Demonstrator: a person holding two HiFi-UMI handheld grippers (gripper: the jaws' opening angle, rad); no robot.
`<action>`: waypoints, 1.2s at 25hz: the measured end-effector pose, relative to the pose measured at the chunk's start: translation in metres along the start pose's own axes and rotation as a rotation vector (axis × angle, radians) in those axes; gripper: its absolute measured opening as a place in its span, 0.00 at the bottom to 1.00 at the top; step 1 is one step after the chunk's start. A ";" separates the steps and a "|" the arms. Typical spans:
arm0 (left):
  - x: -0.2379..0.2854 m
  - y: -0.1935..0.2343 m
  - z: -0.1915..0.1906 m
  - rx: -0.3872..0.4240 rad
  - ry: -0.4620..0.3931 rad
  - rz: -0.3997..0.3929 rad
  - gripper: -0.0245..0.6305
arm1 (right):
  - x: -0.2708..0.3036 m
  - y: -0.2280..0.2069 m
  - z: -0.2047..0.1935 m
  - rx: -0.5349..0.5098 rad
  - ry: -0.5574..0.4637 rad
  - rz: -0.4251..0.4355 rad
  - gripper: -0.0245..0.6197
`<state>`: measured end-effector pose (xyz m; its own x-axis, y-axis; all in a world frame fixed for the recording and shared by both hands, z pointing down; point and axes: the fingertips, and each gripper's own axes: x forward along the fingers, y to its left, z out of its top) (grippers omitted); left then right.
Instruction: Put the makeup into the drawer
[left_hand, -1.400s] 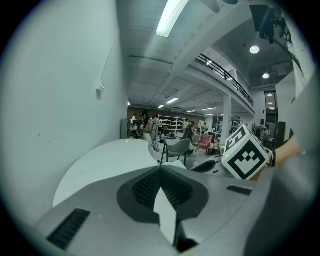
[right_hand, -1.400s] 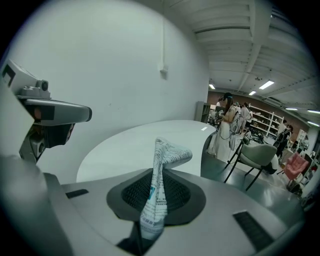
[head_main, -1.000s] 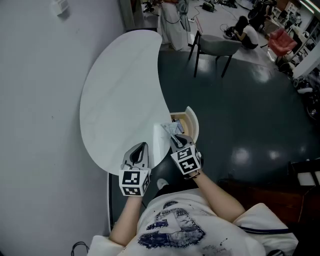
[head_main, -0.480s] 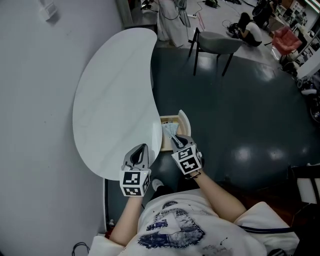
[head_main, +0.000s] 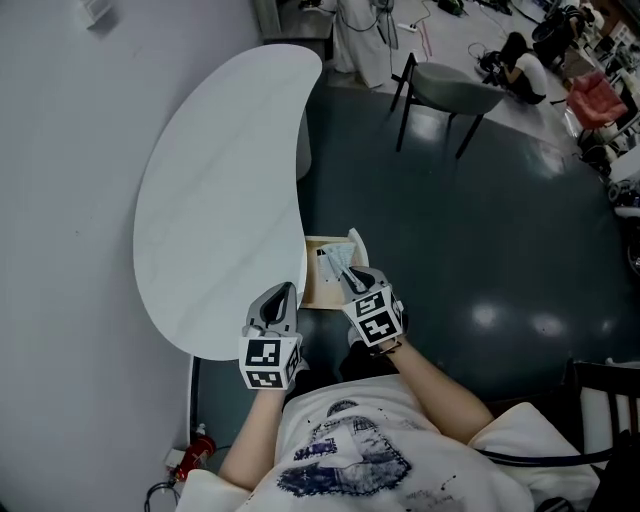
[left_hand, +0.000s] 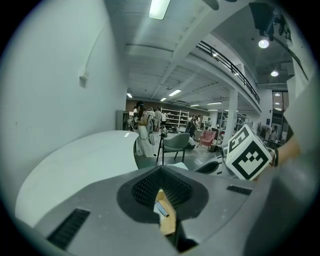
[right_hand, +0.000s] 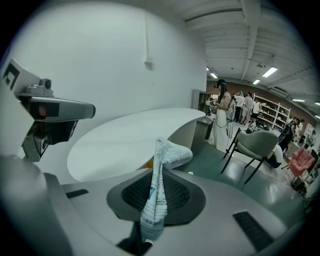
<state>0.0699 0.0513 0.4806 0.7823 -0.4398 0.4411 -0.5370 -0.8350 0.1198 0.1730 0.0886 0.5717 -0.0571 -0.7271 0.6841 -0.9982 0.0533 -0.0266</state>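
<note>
Right gripper (head_main: 354, 276): pinching the lower end of a flat, white, printed makeup sachet (right_hand: 159, 197); the sachet's top flops over to one side.
Makeup sachet: held just above the open light-wood drawer (head_main: 318, 292).
Drawer: pulled out from under the white kidney-shaped table (head_main: 220, 200).
Left gripper (head_main: 282, 292): jaws pressed together, nothing between them, over the table's near edge.

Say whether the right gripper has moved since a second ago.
Yes. Against the open drawer, the right gripper with its packet has shifted away from the table, toward the drawer front.
</note>
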 end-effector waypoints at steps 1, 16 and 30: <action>0.004 -0.002 -0.001 -0.005 0.001 0.009 0.11 | 0.002 -0.004 -0.002 -0.003 0.003 0.008 0.14; 0.041 -0.001 -0.027 -0.066 0.034 0.123 0.11 | 0.044 -0.011 -0.035 -0.101 0.089 0.166 0.14; 0.063 0.013 -0.059 -0.076 0.077 0.146 0.11 | 0.093 -0.002 -0.070 -0.151 0.187 0.240 0.14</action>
<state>0.0938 0.0322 0.5623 0.6693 -0.5253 0.5255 -0.6678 -0.7353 0.1155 0.1708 0.0686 0.6864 -0.2716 -0.5446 0.7935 -0.9422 0.3187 -0.1038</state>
